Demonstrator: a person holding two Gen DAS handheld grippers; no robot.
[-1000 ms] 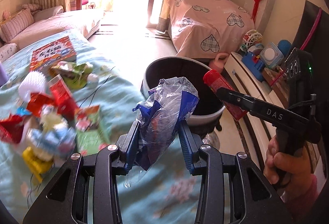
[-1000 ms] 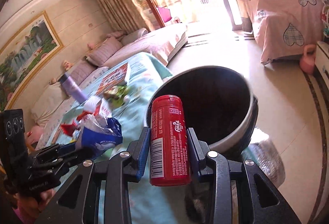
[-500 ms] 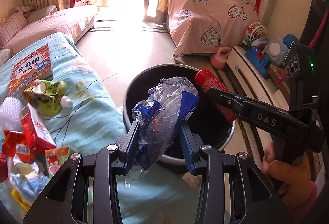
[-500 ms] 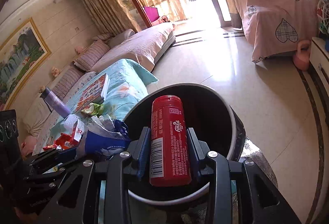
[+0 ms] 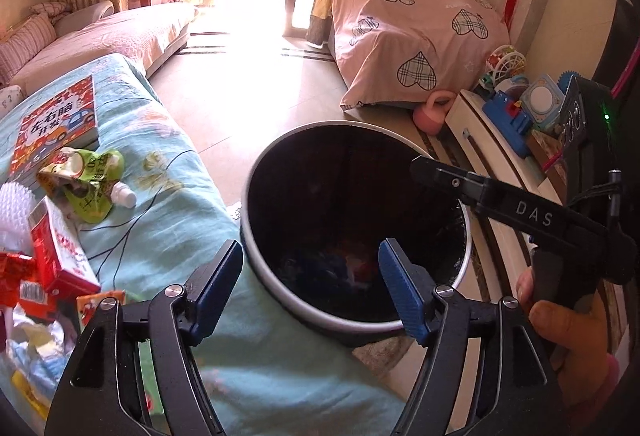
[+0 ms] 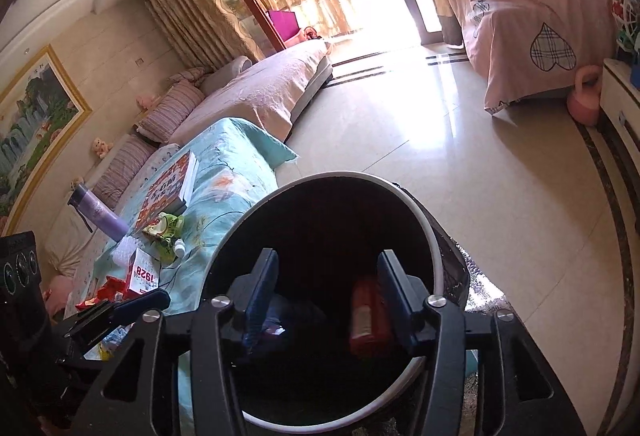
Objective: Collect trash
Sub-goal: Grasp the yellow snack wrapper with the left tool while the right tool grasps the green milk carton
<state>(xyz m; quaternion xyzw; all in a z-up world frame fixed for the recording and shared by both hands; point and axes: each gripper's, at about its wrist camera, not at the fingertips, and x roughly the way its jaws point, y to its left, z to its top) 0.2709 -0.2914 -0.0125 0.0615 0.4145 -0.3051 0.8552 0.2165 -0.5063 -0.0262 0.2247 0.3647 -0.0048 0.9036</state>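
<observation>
Trash remaining, a green squeezed drink pouch (image 5: 86, 184) among wrappers, lay on the light-blue cloth left of both released grippers, left gripper (image 5: 310, 290) nearer; right gripper (image 6: 328, 292) hung over the round black bin (image 5: 256, 172), probably holding a red can (image 6: 368, 316).

White capitals "DAS" stand on the black arm of the right hand-held gripper (image 5: 424, 172), at the right of the left wrist view. The red-and-white box (image 6: 145, 272) on the blue-clothed surface (image 6: 236, 176), left of the bin, bears the red number "1928", seen turned sideways in the right wrist view. The red book (image 5: 56, 124) at the far left of that surface carries large Chinese characters, "左右脑开发". The green pouch (image 5: 86, 184) just nearer has printing too small to read.
</observation>
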